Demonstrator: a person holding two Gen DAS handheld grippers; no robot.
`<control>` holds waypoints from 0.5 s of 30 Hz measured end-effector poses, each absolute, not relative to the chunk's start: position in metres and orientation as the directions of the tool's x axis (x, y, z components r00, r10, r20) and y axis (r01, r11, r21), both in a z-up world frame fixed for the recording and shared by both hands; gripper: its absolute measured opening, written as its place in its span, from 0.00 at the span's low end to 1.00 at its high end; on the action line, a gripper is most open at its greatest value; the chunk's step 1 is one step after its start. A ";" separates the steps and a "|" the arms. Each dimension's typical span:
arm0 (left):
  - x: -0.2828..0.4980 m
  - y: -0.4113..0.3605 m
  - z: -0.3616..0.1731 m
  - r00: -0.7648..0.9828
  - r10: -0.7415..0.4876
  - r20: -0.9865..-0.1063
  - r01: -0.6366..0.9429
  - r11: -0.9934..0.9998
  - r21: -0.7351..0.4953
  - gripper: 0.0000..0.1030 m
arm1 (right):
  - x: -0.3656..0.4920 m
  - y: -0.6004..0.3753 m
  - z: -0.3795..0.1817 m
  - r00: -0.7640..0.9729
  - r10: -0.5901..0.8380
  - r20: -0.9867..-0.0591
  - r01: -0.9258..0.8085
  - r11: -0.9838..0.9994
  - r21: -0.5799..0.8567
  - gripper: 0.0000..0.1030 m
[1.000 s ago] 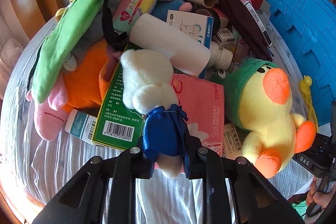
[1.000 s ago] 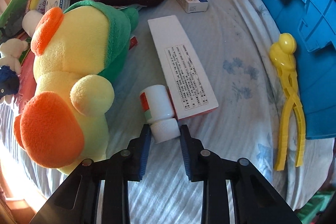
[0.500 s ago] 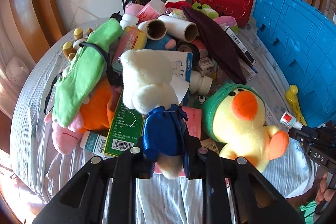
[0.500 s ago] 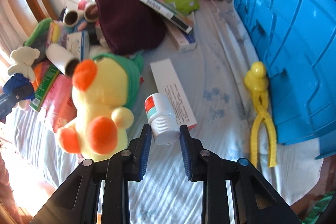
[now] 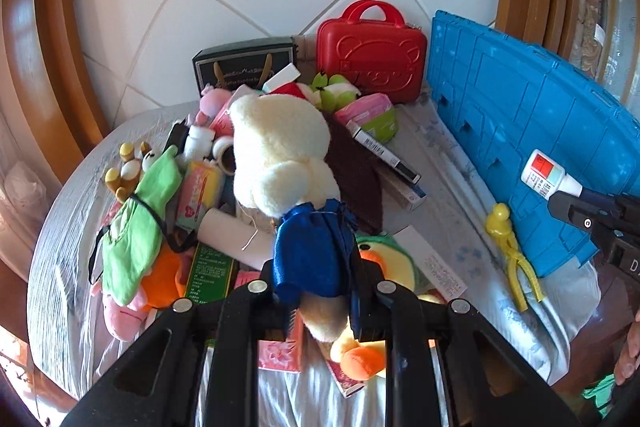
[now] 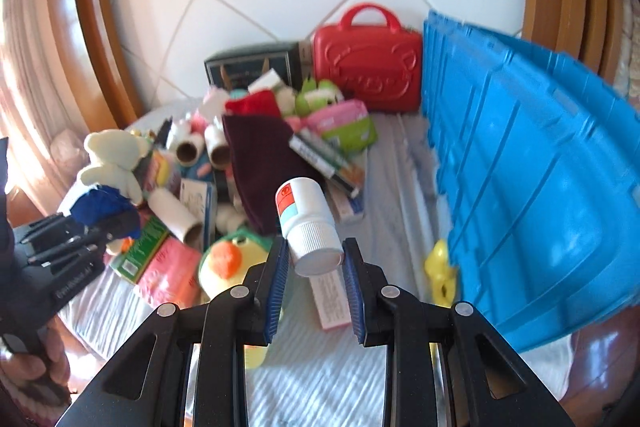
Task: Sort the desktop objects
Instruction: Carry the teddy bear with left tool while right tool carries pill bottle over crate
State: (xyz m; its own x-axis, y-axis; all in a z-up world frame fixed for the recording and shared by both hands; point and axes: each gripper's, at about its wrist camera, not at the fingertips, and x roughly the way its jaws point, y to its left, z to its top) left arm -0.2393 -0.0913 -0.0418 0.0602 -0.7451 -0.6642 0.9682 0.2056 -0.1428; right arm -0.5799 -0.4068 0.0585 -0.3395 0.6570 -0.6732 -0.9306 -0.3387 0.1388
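Observation:
My left gripper is shut on a cream teddy bear in blue trousers and holds it up high above the pile; the bear also shows at the left of the right wrist view. My right gripper is shut on the cap end of a small white bottle with a red and blue label, lifted off the table. The bottle also shows at the right of the left wrist view, in front of the blue crate.
A round table with a pale cloth carries a heap of things: a green-hooded yellow duck plush, a red case, a dark red cloth, cardboard tubes, boxes and a yellow clip toy. The blue crate stands at the right.
Both grippers have risen well above the table, carrying the bear and the bottle. The pile now looks smaller and farther below, and the tiled wall has come into view.

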 end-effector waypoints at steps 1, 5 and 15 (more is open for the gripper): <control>-0.246 -0.093 -0.034 0.051 -0.754 -0.655 0.970 0.194 -0.147 0.19 | -0.575 -0.407 0.066 -0.341 0.671 -0.658 -0.930 -0.341 0.134 0.26; -0.281 -0.107 -0.005 0.034 -0.788 -0.615 0.979 0.149 -0.137 0.19 | -0.551 -0.404 0.095 -0.351 0.719 -0.601 -0.929 -0.346 0.128 0.26; -0.391 -0.159 0.065 -0.050 -0.845 -0.533 0.992 0.020 -0.124 0.19 | -0.451 -0.386 0.140 -0.312 0.806 -0.503 -0.949 -0.294 0.118 0.26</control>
State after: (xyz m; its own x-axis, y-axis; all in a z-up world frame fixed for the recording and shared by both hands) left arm -0.3908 -0.1589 0.0647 -0.0496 -0.8449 -0.5327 0.9921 0.0197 -0.1237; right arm -0.4507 -0.3864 0.1399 -0.3121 0.8058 -0.5033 -0.9486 -0.2939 0.1176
